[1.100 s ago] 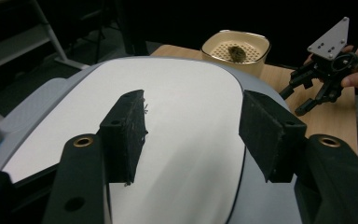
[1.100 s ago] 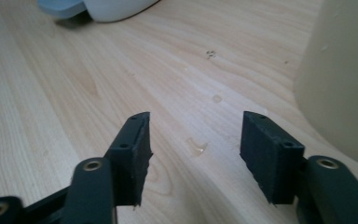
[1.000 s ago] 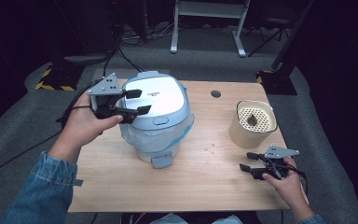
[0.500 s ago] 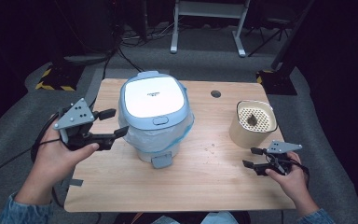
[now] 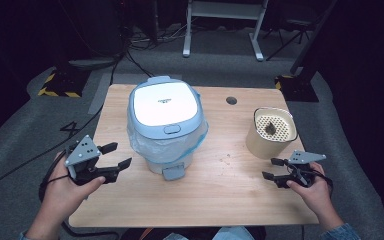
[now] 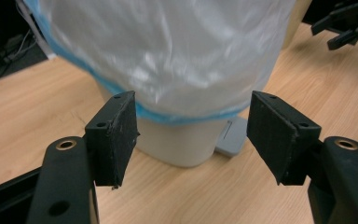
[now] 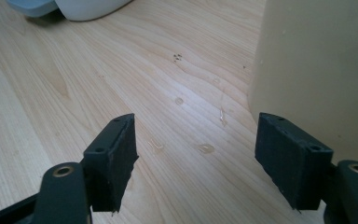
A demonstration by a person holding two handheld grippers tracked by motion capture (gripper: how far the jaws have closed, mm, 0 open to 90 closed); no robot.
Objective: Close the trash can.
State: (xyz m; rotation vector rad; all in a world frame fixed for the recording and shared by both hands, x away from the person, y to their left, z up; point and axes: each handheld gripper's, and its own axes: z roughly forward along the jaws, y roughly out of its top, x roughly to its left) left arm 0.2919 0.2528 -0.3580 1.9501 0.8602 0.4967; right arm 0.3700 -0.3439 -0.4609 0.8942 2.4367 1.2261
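A pale pedal bin (image 5: 165,125) with a blue-grey lid and a clear liner bag stands mid-table. My left gripper (image 5: 119,155) hovers low at its left, apart from it. Its jaws stand open, have just been opening, and hold nothing. In the left gripper view the open left gripper (image 6: 193,126) faces the bag (image 6: 168,51) and the bin's base (image 6: 182,144). My right gripper (image 5: 270,168) rests near the front right, open and empty, its jaws also just widened. In the right gripper view the right gripper (image 7: 196,154) spans bare wood beside a cream container (image 7: 321,70).
The cream container (image 5: 270,131) has a perforated insert with something dark in it. The bin's grey pedal (image 5: 172,173) sticks out toward me. Small drops and crumbs (image 7: 179,100) lie on the wooden table (image 5: 220,200). A cable hole (image 5: 231,100) is at the back.
My left hand has come down and to the left, from beside the bin's lid to low over the table's front left. The right hand has stayed about where it was.
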